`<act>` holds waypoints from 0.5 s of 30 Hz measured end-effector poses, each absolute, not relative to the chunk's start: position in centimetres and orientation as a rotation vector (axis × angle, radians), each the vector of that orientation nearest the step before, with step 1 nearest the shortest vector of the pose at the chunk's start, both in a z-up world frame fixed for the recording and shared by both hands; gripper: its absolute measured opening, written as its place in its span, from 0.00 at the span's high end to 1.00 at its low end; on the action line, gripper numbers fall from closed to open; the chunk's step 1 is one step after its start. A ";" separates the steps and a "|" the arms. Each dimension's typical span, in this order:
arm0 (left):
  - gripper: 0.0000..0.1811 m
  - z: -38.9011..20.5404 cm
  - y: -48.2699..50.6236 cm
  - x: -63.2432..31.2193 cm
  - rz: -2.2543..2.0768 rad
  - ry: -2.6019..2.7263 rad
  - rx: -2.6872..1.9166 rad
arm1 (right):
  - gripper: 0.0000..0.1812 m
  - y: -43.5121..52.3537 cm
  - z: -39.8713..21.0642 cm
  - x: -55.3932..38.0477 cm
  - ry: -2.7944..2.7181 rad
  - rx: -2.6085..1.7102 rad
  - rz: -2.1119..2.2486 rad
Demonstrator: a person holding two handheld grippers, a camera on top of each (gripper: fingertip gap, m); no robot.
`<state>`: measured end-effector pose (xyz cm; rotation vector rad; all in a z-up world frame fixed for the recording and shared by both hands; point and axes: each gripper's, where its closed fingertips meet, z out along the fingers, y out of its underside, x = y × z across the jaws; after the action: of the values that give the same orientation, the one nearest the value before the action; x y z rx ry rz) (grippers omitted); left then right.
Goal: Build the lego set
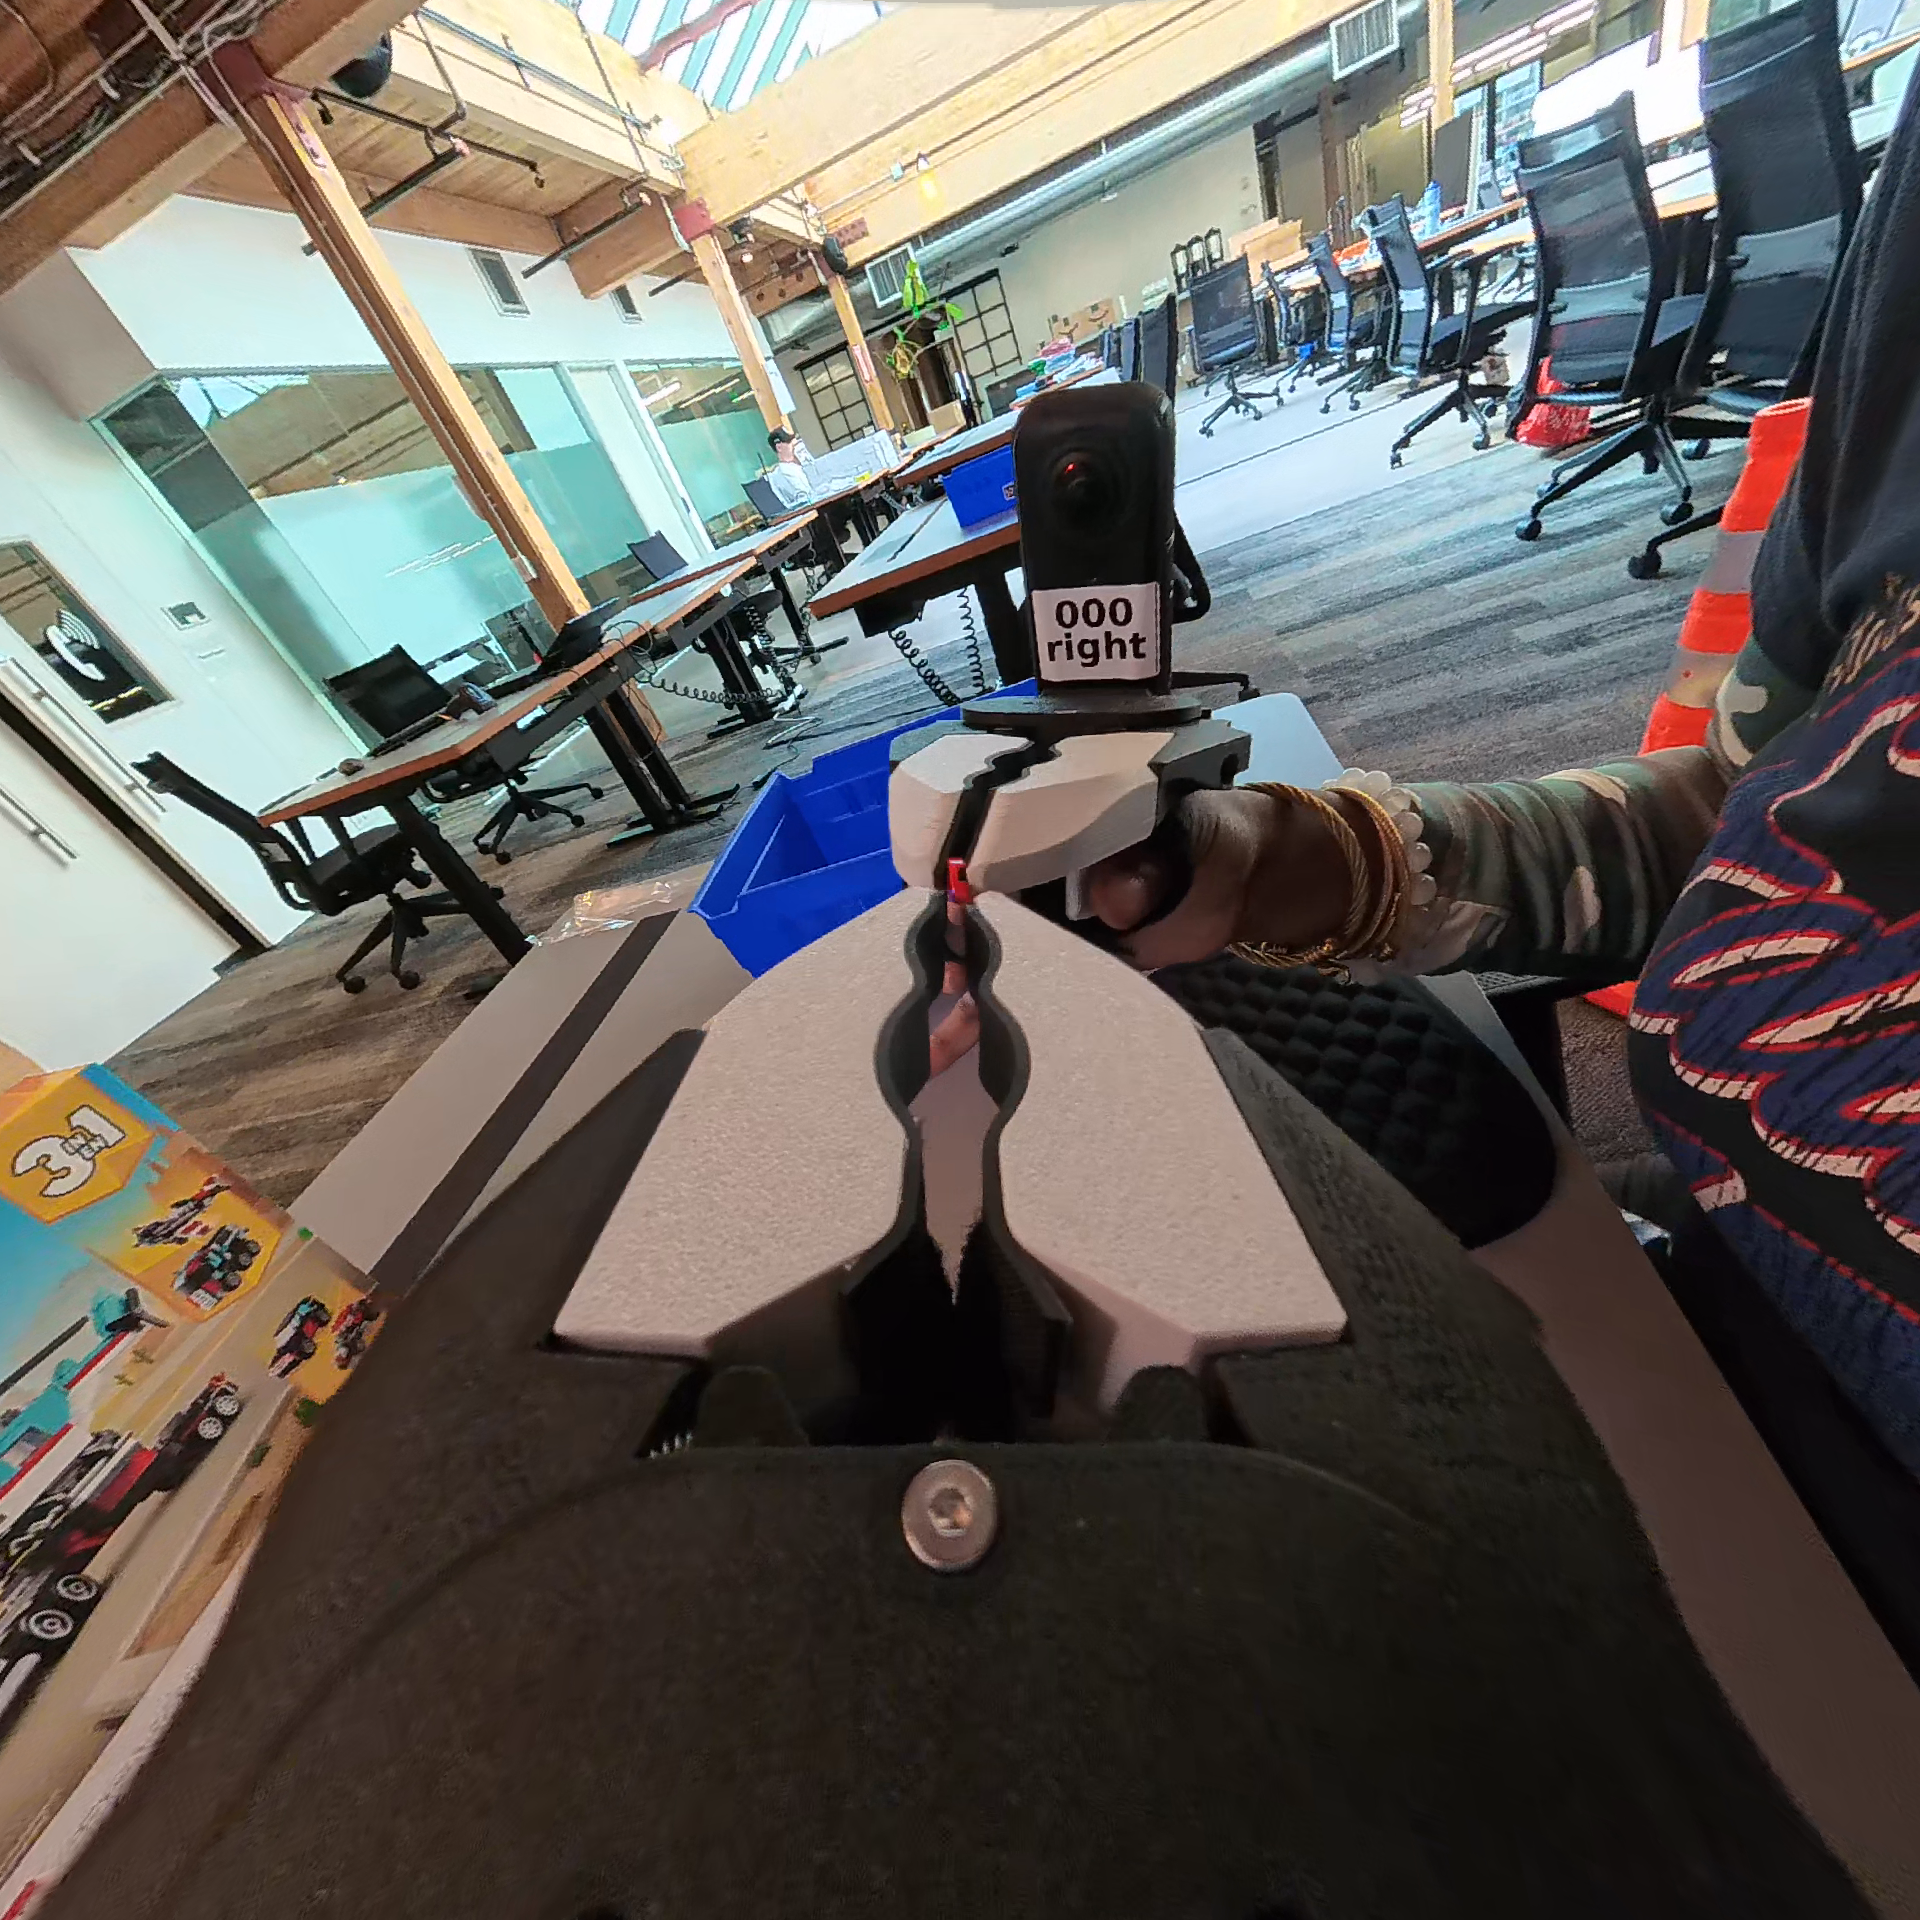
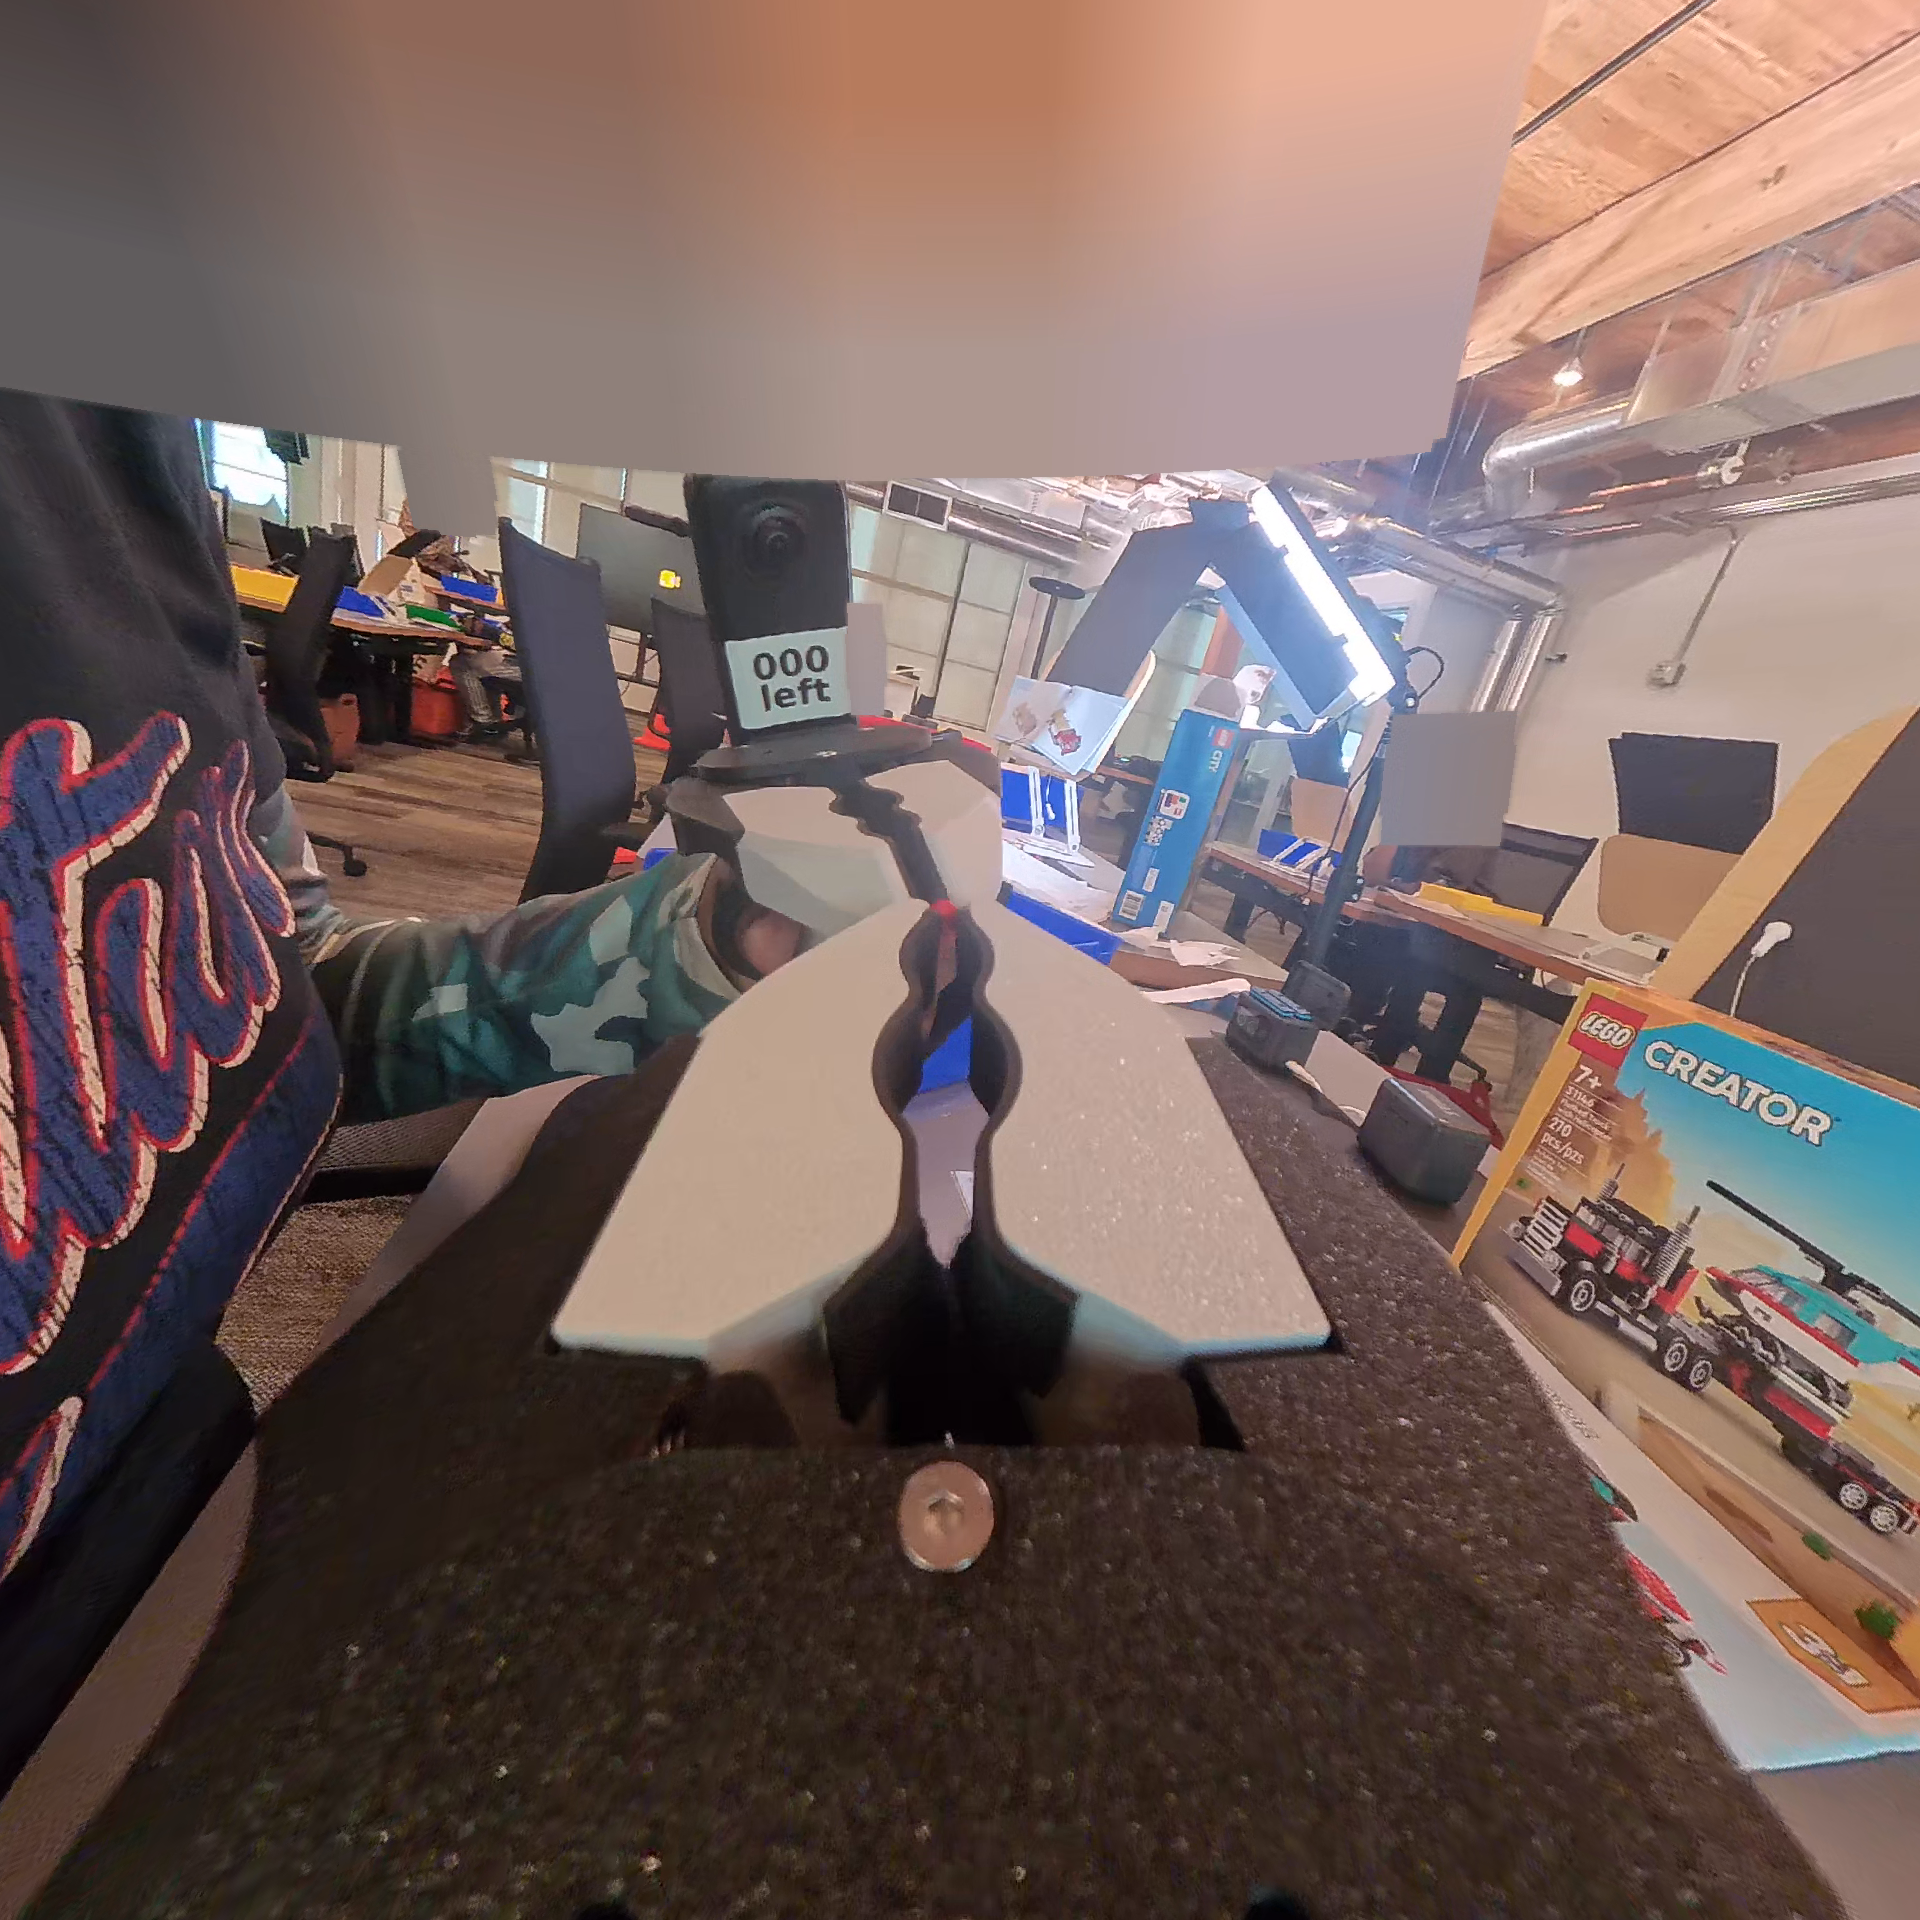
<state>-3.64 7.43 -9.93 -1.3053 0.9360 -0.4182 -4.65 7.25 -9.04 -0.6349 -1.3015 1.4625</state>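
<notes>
- While both tools are raised tip to tip above the table, a tiny red plastic Lego piece [image 1: 957,879] sits exactly where their tips meet, pinched at the end of the right gripper [image 1: 961,883].
- Its grey foam-faced fingers [image 1: 1049,826] are closed on that piece, with a person's hand [image 1: 1164,883] (bracelets at the wrist) around the handle.
- The left gripper [image 1: 954,920] has its fingertips drawn together at the same red piece; whether it truly clamps the piece or only touches it cannot be told from either wrist view.
- Seen from the right wrist view, the red piece [image 2: 943,912] again lies at the junction of the two tips, the left gripper [image 2: 935,896] facing the camera.
- A blue plastic storage bin [image 1: 800,862] stands just beyond the grippers; its visible interior shows only bare blue walls, the rest being hidden.
- A colourful cardboard Lego box [image 2: 1704,1247] stands upright on the grey table [image 2: 1340,1070], closed (contents unseen); it also shows in the left wrist view [image 1: 125,1299].
- A small grey case [image 2: 1423,1138] rests on the table beside the box.
</notes>
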 end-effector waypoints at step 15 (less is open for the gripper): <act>0.98 -10.0 7.2 -3.6 -0.475 0.946 -1.310 | 0.98 7.0 -9.3 -4.8 -1.318 -0.633 1.469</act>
<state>-3.62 7.18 -9.97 -1.3100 0.9464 -0.4753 -4.84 7.02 -9.26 -0.6326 -1.3178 1.4690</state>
